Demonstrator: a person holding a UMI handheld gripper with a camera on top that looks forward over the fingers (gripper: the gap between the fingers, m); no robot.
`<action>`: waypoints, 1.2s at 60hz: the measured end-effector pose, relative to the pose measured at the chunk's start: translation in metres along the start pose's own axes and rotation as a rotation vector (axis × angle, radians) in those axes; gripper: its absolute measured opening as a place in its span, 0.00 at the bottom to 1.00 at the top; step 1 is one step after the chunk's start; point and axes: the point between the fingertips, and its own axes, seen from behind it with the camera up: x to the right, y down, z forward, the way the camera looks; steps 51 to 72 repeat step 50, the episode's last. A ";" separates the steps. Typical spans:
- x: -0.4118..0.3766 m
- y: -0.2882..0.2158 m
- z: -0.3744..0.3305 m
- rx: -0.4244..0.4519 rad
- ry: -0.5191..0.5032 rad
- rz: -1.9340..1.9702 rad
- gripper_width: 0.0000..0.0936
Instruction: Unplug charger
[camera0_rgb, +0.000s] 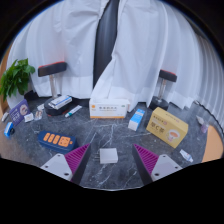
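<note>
Our claw (108, 165) hangs spread over the dark marbled surface (110, 135); no label reads on the yellow box (167, 126) or white box (109, 108).

Cluttered table ahead of my gripper, curtain behind.

My gripper (110, 160) hangs open over the near table (110, 172), a small flat square (108, 155) lying between its fingers. Just beyond the left finger sits a tray (57, 141). Farther off, a box (109, 108) stands centre, a larger box (167, 127) to its right, a power strip (59, 103) to its left. A plant (16, 78) stands far left. The curtain (140, 45) hangs behind everything.
</note>
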 end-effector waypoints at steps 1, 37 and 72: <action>-0.001 -0.003 -0.008 0.005 0.003 -0.005 0.91; -0.077 0.010 -0.312 0.113 0.080 -0.036 0.91; -0.090 0.018 -0.346 0.126 0.072 -0.019 0.91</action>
